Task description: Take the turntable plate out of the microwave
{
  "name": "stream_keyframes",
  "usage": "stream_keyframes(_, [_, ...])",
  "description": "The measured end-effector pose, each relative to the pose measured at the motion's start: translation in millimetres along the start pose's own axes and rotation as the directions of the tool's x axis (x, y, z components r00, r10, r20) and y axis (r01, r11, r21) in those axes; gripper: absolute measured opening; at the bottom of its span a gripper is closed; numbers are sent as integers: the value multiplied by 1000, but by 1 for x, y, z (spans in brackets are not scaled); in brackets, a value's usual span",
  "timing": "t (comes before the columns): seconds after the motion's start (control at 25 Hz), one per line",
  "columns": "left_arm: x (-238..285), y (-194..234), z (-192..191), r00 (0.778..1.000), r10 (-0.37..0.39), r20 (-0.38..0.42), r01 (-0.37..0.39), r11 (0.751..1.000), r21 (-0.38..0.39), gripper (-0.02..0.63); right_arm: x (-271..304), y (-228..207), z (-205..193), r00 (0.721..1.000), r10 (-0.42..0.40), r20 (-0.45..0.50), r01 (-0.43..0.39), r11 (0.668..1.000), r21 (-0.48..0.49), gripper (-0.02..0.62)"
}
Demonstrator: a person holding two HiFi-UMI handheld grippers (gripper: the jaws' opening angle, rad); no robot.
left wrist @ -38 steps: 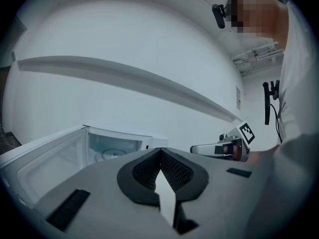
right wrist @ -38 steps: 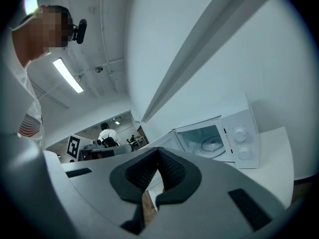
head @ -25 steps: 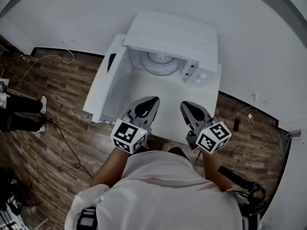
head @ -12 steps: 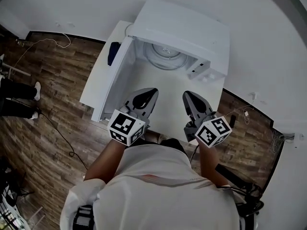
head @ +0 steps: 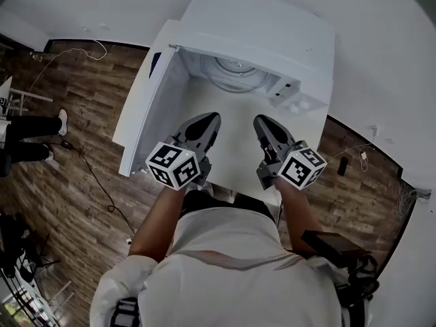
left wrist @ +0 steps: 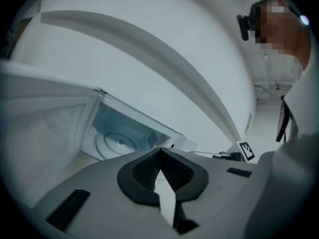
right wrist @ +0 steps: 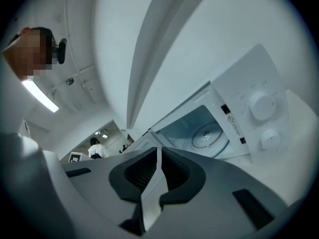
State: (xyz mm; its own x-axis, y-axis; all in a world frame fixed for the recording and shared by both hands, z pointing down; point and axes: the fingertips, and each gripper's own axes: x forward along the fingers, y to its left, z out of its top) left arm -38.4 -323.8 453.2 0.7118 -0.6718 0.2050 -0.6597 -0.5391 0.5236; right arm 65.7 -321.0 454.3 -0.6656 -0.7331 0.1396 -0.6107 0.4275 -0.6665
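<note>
Presently left gripper [head: 206, 120] and right gripper [head: 262, 122] — jaws closed, empty — are held mid-frame, aimed at turntable plate [head: 234, 69] inside open microwave [head: 272, 26] above, for approach.

White table [head: 235, 145], wood floor [head: 68, 189] (dark planks), bystander's legs [head: 30, 125]

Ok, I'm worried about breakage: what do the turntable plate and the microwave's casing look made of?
The turntable plate looks like clear glass: pale, glossy, with moulded concentric rings. The microwave's casing looks like white painted metal or plastic, smooth and matte; which one, the pictures leave open.
</note>
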Motion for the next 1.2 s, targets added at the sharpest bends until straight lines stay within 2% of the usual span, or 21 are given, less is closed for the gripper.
stream_keyframes(0.12, [20,18,-13,998,-53,16,55,981,-188,11,17,-27,-16,1000,-5,9,4,984,178,17])
stream_keyframes(0.2, [32,29,-20,995,-89,44,98,948,-301,11,29,-44,-27,1000,-6,29,-4,951,308,49])
stream_keyframes(0.32, [50,51,-33,994,-91,58,107,902,-418,11,49,-69,-35,997,-9,72,-24,895,445,77])
stream_keyframes(0.36, [57,59,-37,994,-93,61,111,880,-462,12,56,-80,-37,997,-17,81,-24,876,482,90])
stream_keyframes(0.48, [78,78,-52,991,-112,79,137,791,-596,49,72,-113,-47,993,-52,104,-18,813,582,146])
stream_keyframes(0.52, [83,82,-57,989,-120,83,145,767,-625,79,75,-119,-51,992,-61,110,-17,801,599,156])
stream_keyframes(0.64, [90,91,-71,988,-117,100,153,690,-707,140,81,-127,-61,991,-70,114,-18,777,629,165])
stream_keyframes(0.72, [92,96,-77,987,-108,115,158,653,-741,209,84,-128,-68,992,-71,107,-14,767,642,185])
stream_keyframes(0.84, [99,107,-90,992,-71,101,123,633,-765,242,88,-136,-76,991,-86,104,-4,752,659,209])
stream_keyframes(0.92, [112,119,-92,993,-48,106,114,609,-785,242,97,-149,-77,989,-100,106,2,737,675,213])
stream_keyframes(1.12, [133,152,-94,996,20,92,66,555,-829,242,117,-168,-74,983,-127,133,-13,673,740,213])
stream_keyframes(1.2, [136,158,-95,996,33,88,56,547,-836,242,122,-169,-75,984,-114,139,-30,659,751,213])
